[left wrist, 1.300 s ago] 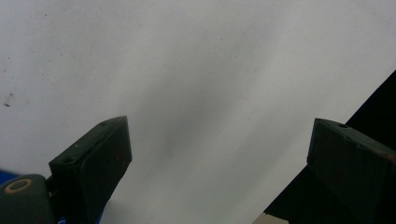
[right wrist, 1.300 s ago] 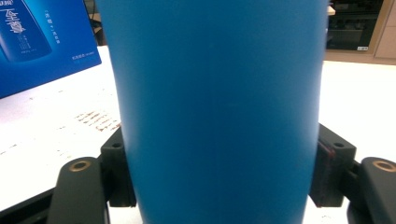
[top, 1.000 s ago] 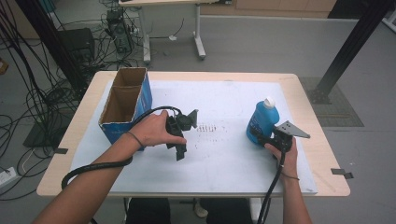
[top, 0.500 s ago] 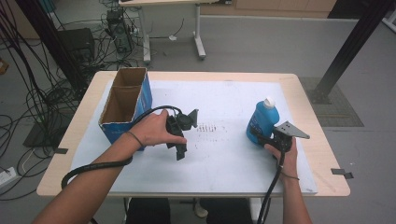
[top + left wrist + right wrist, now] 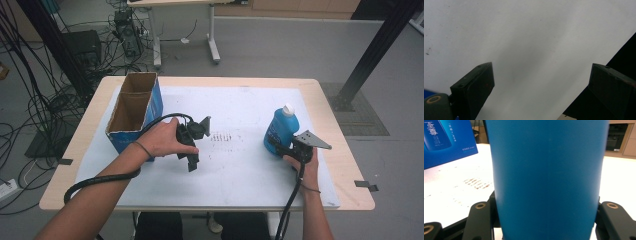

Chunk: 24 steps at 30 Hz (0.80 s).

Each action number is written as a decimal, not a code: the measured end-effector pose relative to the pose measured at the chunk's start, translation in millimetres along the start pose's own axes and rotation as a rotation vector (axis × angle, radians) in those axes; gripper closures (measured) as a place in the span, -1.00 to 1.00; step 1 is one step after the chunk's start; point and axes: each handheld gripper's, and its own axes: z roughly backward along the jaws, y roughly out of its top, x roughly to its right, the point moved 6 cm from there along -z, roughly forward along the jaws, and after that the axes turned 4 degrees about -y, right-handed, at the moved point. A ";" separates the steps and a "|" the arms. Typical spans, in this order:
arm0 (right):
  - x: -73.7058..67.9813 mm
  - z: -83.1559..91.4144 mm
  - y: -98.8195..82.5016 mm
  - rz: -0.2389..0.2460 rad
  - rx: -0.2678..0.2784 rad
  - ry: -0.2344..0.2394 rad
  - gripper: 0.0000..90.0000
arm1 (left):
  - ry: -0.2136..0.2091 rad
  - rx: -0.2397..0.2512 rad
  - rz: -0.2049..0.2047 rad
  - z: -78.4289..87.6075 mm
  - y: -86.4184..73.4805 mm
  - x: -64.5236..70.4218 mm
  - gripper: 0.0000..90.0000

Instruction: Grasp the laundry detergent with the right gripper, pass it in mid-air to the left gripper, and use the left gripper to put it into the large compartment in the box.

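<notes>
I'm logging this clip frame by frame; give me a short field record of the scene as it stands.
held item: blue bottle, white cap, upright on the table
right gripper: shut on the bottle's lower body, after just closing
left gripper: open, nothing between the jaws, above the white mat
box: open blue cardboard box, at the mat's left edge

Grey floor (image 5: 280,55) with tangled cables (image 5: 35,100) surrounds the wooden table (image 5: 320,87).
</notes>
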 end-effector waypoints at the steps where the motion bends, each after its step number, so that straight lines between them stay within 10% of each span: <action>1: 0.0 0.0 0.0 -0.001 0.000 0.000 -0.09 | 0.000 0.000 0.000 0.0 0.0 0.0 -0.85; 24: 0.6 0.1 -0.1 -0.002 0.001 0.003 -0.09 | -0.001 -0.002 -0.008 -0.3 1.3 -3.4 -0.85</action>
